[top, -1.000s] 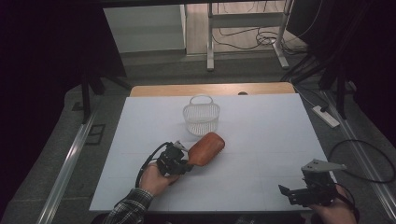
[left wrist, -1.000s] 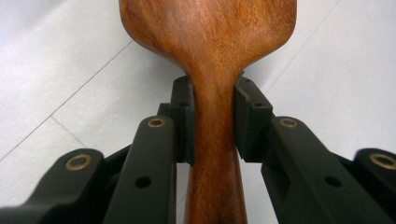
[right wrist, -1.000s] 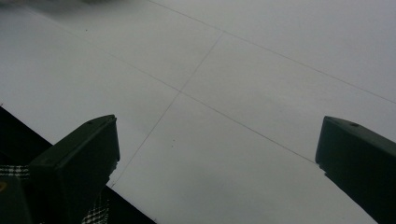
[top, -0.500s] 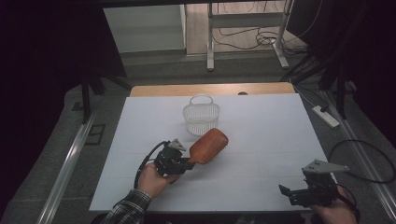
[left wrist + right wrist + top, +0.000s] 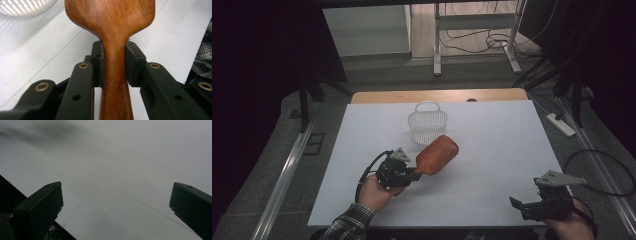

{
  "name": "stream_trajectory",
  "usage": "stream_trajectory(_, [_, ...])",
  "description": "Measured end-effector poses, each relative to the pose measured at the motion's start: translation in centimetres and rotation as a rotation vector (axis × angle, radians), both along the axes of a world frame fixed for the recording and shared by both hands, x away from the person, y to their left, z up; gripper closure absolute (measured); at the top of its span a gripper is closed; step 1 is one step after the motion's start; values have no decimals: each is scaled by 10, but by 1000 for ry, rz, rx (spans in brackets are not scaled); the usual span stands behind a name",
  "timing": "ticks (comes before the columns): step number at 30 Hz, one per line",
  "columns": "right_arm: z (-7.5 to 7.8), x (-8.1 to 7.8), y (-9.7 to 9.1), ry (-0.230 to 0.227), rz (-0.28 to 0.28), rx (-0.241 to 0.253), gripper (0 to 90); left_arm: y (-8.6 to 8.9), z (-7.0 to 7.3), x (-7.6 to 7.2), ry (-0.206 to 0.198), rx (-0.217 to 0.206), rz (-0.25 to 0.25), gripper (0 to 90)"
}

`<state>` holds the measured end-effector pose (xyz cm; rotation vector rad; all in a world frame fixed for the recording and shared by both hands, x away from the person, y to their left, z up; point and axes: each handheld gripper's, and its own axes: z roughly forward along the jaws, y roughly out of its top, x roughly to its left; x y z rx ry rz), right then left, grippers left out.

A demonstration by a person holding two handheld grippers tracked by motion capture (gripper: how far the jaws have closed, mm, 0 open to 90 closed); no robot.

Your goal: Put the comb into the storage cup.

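A brown wooden hairbrush (image 5: 438,154) hangs just above the white table, head pointing up and right toward the basket, bristles facing down to the right. My left gripper (image 5: 411,174) is shut on its handle; in the left gripper view both pads (image 5: 98,65) press the narrow neck of the hairbrush (image 5: 111,32). A white slotted plastic basket (image 5: 427,123) with a loop handle stands upright just beyond the brush head, its edge (image 5: 22,6) showing at the upper left. At the table's front right corner my right gripper (image 5: 518,206) is open, jaws (image 5: 115,202) wide over bare tabletop.
The white table (image 5: 492,145) ends in a wooden strip at the back. A power strip (image 5: 561,124) lies on the floor to the right. Metal table legs and cables stand behind. A plaid sleeve (image 5: 347,224) enters at the bottom left.
The left gripper has lifted the brush slightly and carried it a little up and right toward the basket. The right gripper has stayed put.
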<state>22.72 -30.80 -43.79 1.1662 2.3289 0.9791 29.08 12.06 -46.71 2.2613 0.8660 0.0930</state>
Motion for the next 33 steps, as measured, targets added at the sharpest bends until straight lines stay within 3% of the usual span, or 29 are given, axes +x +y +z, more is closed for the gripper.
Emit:
stream_trajectory(6, [2,3,4,-32,35,9,0,2,3,-1,-19,-13,1,719])
stream_trajectory(9, [3,4,5,-25,33,13,0,3,5,-2,-29,-22,4,718])
stream_trajectory(20, [11,13,11,-72,67,94,0,3,8,-2,-42,-48,-2,718])
stream_trajectory(24, [13,17,16,-68,83,92,0,4,9,-2,-44,-60,-4,718])
stream_trajectory(33, [14,31,31,-41,116,140,0,4,12,-2,-55,-83,-3,717])
